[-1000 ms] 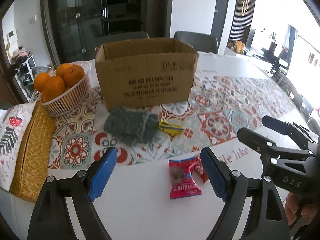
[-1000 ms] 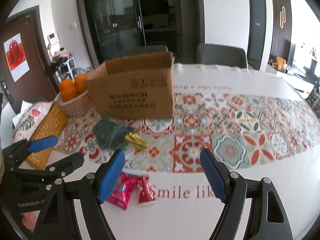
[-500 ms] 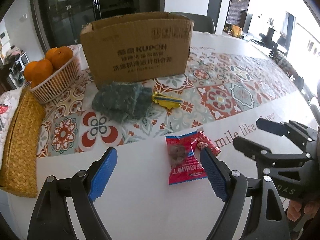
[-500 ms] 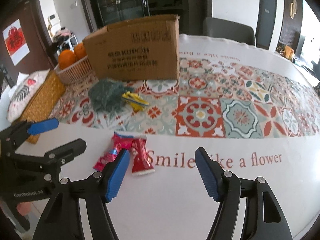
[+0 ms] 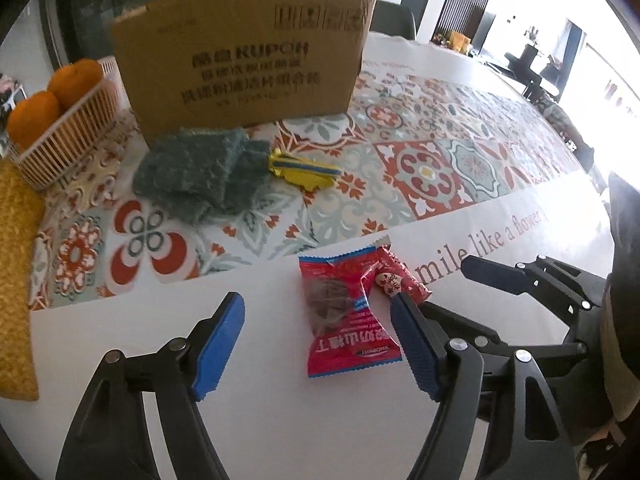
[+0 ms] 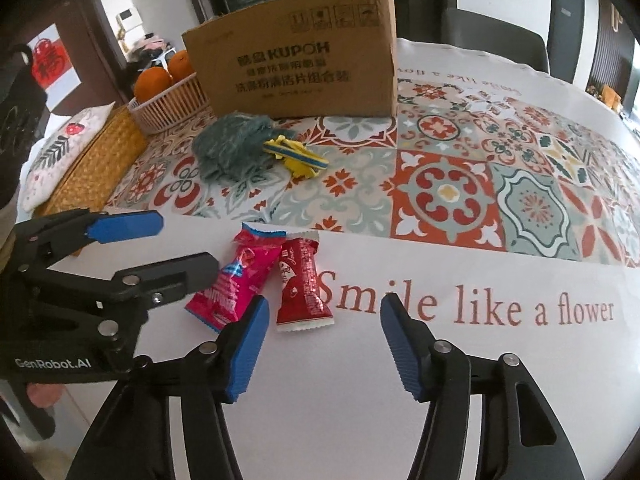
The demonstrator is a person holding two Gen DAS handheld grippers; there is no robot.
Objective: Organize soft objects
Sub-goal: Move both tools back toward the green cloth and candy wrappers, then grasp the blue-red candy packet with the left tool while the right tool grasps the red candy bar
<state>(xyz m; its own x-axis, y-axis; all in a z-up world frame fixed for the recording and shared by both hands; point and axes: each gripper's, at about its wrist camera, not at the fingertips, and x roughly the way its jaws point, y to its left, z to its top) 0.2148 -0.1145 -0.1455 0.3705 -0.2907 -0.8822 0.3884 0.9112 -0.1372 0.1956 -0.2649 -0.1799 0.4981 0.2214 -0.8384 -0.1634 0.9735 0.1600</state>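
Note:
Two red snack packets lie side by side on the white table edge: a larger one (image 5: 344,320) (image 6: 236,280) and a small one (image 5: 400,280) (image 6: 302,284). My left gripper (image 5: 318,304) hangs low over the larger packet, which lies between its closing jaws; the pads do not touch it. My right gripper (image 6: 325,308) is closing too, with the small packet just ahead of its left finger (image 6: 248,344) and nothing pressed. Farther back lie a teal knitted cloth (image 5: 200,168) (image 6: 228,148) and a yellow packet (image 5: 304,170) (image 6: 296,156), in front of an open cardboard box (image 5: 248,64) (image 6: 296,72).
A white basket (image 5: 68,132) (image 6: 172,100) of oranges stands left of the box. A woven yellow case (image 5: 16,260) (image 6: 92,160) with a floral cloth (image 6: 60,152) lies along the left edge. The patterned tablecloth (image 6: 520,184) stretches to the right. Chairs stand behind the table.
Both grippers have come down toward the table and tilted more steeply, so the red packets now sit close to the fingertips. Both pairs of jaws have narrowed.

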